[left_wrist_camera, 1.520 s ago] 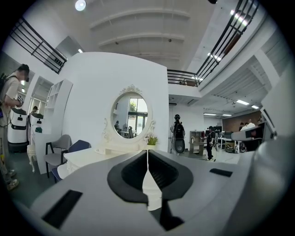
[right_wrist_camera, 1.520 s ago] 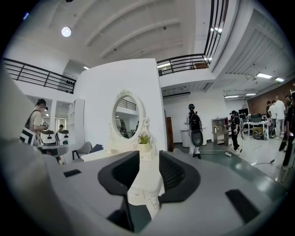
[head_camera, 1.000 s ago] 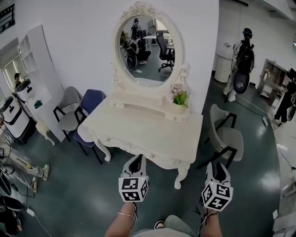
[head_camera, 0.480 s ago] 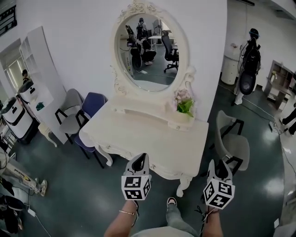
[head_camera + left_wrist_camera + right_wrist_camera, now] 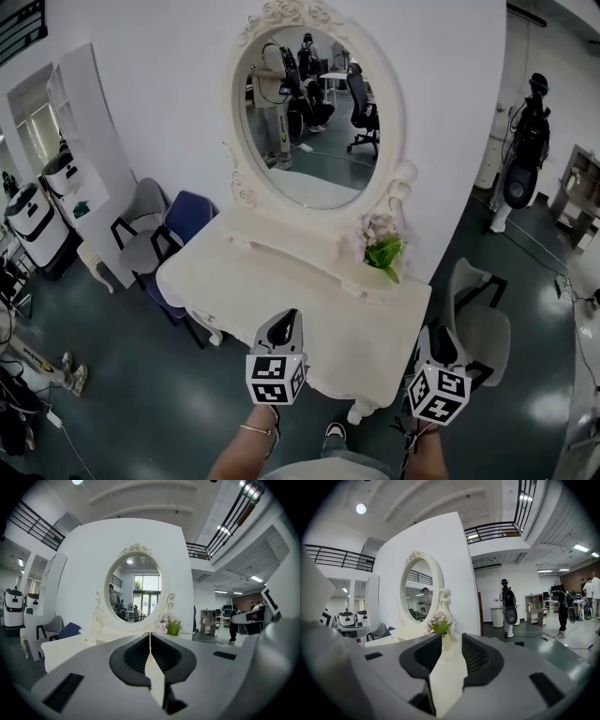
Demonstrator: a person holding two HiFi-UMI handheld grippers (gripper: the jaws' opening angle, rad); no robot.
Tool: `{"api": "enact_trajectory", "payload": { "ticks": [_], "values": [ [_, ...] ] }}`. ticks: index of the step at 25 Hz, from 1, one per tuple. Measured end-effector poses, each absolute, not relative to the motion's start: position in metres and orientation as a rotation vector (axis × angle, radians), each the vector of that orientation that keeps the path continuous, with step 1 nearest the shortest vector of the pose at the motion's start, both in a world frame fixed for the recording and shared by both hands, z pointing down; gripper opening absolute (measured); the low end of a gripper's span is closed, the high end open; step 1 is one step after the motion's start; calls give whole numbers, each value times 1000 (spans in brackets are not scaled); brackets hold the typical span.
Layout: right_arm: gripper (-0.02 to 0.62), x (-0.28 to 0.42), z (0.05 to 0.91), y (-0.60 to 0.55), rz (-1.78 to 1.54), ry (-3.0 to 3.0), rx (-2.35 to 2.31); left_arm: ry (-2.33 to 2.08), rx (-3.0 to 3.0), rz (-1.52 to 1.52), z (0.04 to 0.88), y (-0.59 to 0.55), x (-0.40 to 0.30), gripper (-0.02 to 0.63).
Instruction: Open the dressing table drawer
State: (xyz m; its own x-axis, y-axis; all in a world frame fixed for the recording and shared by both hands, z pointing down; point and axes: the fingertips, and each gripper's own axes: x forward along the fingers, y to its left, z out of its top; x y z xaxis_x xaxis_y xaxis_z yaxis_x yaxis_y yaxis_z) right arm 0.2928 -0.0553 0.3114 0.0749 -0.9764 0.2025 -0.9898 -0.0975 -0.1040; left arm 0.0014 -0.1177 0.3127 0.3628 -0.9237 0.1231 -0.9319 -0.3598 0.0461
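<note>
The cream dressing table with its oval mirror stands right ahead of me. Its front drawers are hidden under the top's near edge. My left gripper hovers over that near edge, its jaws shut with nothing between them. My right gripper is by the table's near right corner, open and empty. In the left gripper view the left gripper points at the mirror. In the right gripper view the right gripper points at the potted flowers.
Potted flowers stand at the table's back right. A grey chair and a blue chair are at its left, another grey chair at its right. A white shelf unit leans at the left wall. My foot is near the table.
I have stepped towards the table; it looms larger and nearer. Both grippers moved forward to its near edge, and the front drawers slid out of sight beneath the top.
</note>
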Motion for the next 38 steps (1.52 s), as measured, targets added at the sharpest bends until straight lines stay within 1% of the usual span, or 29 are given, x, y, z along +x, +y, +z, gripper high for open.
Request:
{"api": "enact_trajectory", "payload": {
  "ticks": [13, 28, 38],
  "values": [
    [143, 321, 320, -165, 365, -2088, 2221, -1759, 2444, 136, 324, -213, 19, 23],
    [147, 316, 312, -205, 367, -1994, 2298, -1639, 2513, 143, 321, -284, 23, 23],
    [150, 297, 318, -212, 392, -1960, 2308, -1577, 2530, 188, 333, -297, 14, 23]
  ]
}}
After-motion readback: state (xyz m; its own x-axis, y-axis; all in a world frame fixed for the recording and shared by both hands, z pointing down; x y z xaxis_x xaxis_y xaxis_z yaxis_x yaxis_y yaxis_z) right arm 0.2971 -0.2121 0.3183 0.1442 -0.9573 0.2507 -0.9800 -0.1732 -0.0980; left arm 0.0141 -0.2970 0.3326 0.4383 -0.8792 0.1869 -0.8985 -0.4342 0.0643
